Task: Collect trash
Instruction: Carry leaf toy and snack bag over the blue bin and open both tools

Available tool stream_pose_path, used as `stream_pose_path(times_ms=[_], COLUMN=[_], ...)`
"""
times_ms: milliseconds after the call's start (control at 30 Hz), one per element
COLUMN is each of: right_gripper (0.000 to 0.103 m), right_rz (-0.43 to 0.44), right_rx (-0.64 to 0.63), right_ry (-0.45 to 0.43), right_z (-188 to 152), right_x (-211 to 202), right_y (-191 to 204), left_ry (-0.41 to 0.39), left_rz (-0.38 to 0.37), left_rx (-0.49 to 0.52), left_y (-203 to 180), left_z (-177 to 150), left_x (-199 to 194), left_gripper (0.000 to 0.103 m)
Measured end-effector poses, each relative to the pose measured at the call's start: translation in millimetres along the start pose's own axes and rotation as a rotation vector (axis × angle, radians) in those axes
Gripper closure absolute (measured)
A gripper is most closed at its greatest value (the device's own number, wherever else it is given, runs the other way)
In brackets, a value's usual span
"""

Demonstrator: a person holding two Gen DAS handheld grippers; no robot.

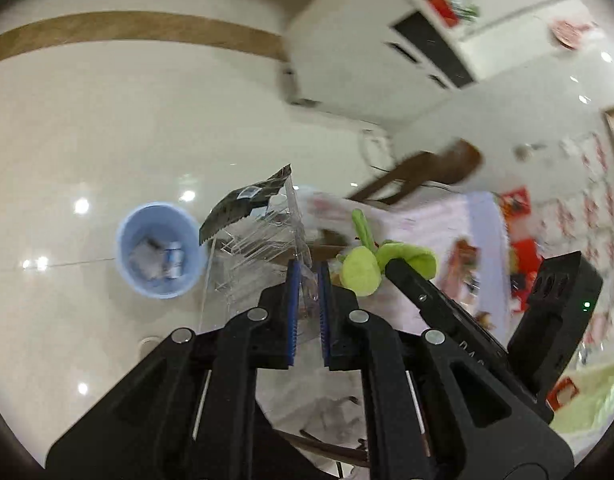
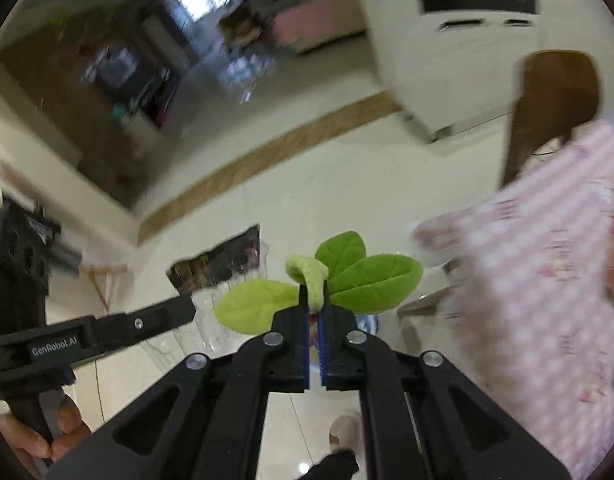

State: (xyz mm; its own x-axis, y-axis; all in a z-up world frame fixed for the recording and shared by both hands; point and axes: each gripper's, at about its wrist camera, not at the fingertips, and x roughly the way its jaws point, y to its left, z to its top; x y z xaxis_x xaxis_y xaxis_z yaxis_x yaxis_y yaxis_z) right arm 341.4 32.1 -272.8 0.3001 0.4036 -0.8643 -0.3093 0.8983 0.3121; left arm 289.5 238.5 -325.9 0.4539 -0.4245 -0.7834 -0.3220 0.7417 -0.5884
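We are pinching clear plastic packaging (image 1: 263, 248) in the left tool (image 1: 307, 276), while the right tool (image 2: 315, 300) is clamping a green plush sprout (image 2: 347, 272). We are aiming to carry the packaging over the blue bin (image 1: 127, 240) on the floor, lowering it before letting go.

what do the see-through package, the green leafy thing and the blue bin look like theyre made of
Clear package: thin stiff plastic, glossy, showing creases and the floor through it, with a dark printed card on top. Green leafy thing: looks like soft plush fabric, matte, with stitched veins and a rolled stem. Blue bin: probably molded plastic, smooth and even in colour.
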Motion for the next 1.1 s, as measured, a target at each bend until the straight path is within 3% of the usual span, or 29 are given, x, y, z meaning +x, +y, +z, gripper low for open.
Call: stream_pose_path(times_ms=[233,467,533,567,1100], right_gripper=[0.099,0.095,0.079,0.076,0.071], right_rz=[-0.022,-0.027,-0.047,-0.055,-0.110], right_rx=[-0.090,-0.066,-0.057,-0.053,-0.041], right_ry=[0.129,0.210,0.228,0.228,0.238], right_z=[-5.6,-9.8,-6.4,-5.7,-15.3], right_x=[83.4,130.1,142.0,147.4,139.2], right_y=[56.3,70.1,72.8,71.0,51.4], left_ry=[0.035,0.056,0.064,0.071,0.174], left_rz=[0.102,0.144,0.154,0.156,0.161], left_rx=[-0.095,-0.127,-0.131,-0.134,-0.142], left_y=[77.6,115.0,122.0,124.2,115.5], left_z=[13.8,17.5,17.0,16.5,21.1], left_x=[21.9,31.8,34.3,36.3,76.0], left_gripper=[0.094,0.094,0.094,0.094,0.094])
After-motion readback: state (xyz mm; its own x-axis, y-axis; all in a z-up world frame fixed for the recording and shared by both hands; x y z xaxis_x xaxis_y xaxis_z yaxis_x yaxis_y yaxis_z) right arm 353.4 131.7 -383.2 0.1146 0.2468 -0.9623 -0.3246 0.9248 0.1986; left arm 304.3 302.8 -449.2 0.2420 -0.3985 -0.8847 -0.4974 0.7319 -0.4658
